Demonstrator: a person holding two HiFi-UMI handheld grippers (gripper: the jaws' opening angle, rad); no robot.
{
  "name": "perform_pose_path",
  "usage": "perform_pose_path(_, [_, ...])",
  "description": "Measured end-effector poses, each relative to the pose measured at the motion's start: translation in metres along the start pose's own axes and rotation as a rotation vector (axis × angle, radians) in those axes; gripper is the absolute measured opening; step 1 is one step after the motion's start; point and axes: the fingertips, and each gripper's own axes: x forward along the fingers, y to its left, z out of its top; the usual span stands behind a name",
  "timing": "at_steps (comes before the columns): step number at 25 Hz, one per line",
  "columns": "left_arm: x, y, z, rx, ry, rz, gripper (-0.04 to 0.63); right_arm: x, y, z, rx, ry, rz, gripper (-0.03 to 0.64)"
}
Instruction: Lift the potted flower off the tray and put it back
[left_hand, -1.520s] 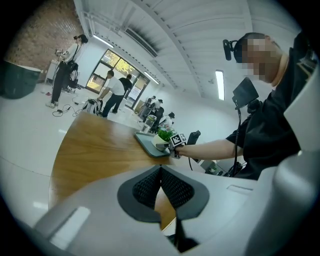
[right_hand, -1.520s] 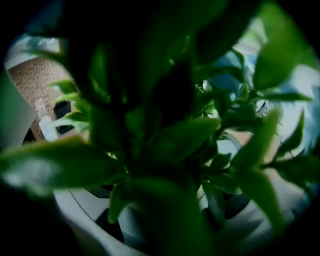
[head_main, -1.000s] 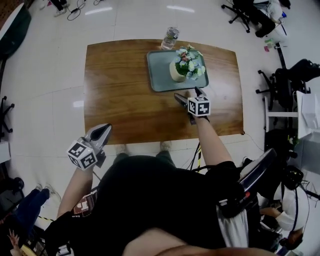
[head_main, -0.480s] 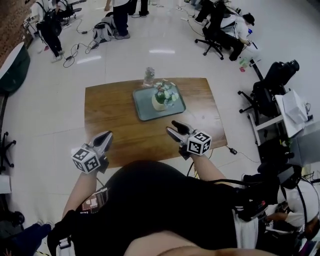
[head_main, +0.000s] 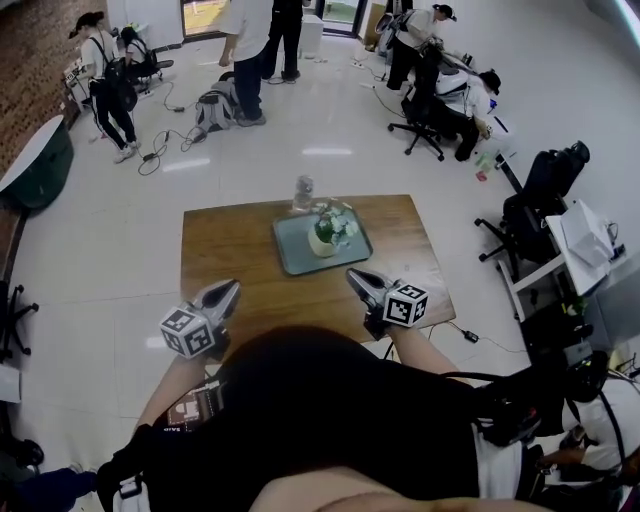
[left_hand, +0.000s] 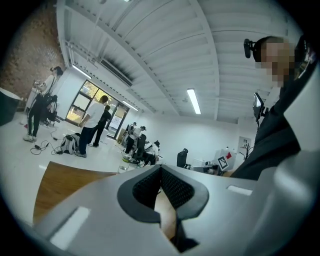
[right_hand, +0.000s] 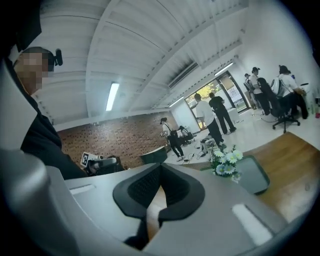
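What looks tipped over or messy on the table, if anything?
Nothing stands out. The potted flower stands upright on the tray, and the clear bottle stands just beyond it on the wooden table.

The person wears a black short-sleeved top (head_main: 320, 420), loose over the trunk. A small black camera (left_hand: 248, 47) is fixed at the head. The left gripper (head_main: 232, 288) and the right gripper (head_main: 355, 276) look alike: smooth pale grey shells that taper to a point, lined inside with black pads (left_hand: 175, 187) of finely ribbed rubber. Each one carries a white cube (head_main: 189, 332) printed with black square markers.
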Motion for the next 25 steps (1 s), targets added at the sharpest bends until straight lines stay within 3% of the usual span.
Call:
perform_pose_path(11, [-0.011,0.007,0.006,0.016,-0.019,0.042,0.0,0.005,-0.003,-0.003,-0.103,0.084,0.007,0.012])
perform_pose_path(25, [-0.014,0.021,-0.003,-0.02,-0.02,0.075,0.0,0.02,-0.007,-0.022,-0.101,0.137,0.032,0.012])
